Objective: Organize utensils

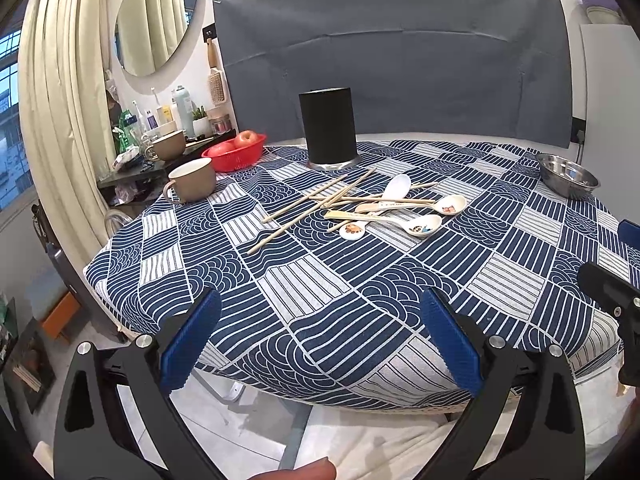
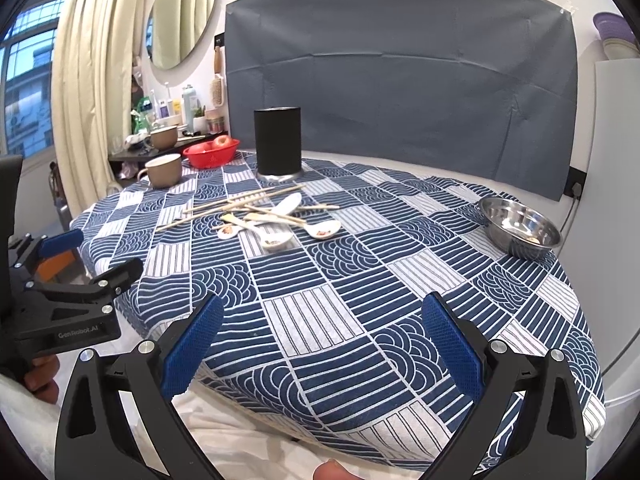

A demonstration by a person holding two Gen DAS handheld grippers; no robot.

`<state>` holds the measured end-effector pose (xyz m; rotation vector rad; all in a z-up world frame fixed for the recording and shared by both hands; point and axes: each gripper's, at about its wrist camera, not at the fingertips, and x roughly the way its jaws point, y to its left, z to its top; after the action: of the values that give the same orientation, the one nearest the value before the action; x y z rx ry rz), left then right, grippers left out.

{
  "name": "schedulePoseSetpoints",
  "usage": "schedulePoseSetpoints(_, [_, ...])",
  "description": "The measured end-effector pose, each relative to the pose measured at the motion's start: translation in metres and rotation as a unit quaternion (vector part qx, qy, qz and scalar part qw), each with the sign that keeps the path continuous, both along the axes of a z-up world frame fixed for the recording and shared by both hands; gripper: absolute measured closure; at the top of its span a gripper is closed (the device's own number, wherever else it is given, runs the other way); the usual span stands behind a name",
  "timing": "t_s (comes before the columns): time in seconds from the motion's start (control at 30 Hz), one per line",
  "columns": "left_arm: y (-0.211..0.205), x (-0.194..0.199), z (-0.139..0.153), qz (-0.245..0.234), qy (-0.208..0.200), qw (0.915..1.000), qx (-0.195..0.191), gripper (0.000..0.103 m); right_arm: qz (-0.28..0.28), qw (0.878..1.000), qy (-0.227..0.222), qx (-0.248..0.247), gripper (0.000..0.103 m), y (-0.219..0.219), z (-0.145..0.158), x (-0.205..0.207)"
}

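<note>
Several wooden chopsticks (image 1: 308, 204) and several white ceramic spoons (image 1: 424, 226) lie in a loose pile mid-table, in front of a black cylindrical holder (image 1: 327, 128). The pile also shows in the right wrist view, chopsticks (image 2: 240, 204) and spoons (image 2: 280, 236), before the holder (image 2: 277, 142). My left gripper (image 1: 320, 336) is open and empty above the table's near edge. My right gripper (image 2: 322, 340) is open and empty, also at the near edge. The left gripper shows at the left of the right wrist view (image 2: 96, 256).
A steel bowl (image 1: 568, 176) sits at the far right of the table; it also shows in the right wrist view (image 2: 520, 228). A tan mug (image 1: 192, 180) and a red basket of apples (image 1: 236, 152) stand at the far left. A cluttered side shelf (image 1: 160, 148) is beyond.
</note>
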<state>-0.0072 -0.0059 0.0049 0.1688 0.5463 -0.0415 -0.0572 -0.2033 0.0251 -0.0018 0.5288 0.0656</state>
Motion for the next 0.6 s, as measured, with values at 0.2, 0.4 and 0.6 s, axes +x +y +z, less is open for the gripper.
schedulePoseSetpoints(0.2, [-0.001,0.002,-0.001,-0.006,0.008,1.0,0.002,0.006,0.0,1.0,0.001,-0.006,0.008,0.001,-0.001,0.0])
schedulePoseSetpoints(0.4, [-0.001,0.003,-0.004,-0.014,0.013,0.9998,0.003,0.006,-0.002,1.0,0.004,-0.006,0.008,0.001,-0.002,0.001])
schedulePoseSetpoints(0.6, [-0.002,0.005,-0.01,-0.036,0.034,0.9988,0.004,0.006,-0.03,0.999,0.023,-0.028,0.008,-0.004,-0.006,0.01])
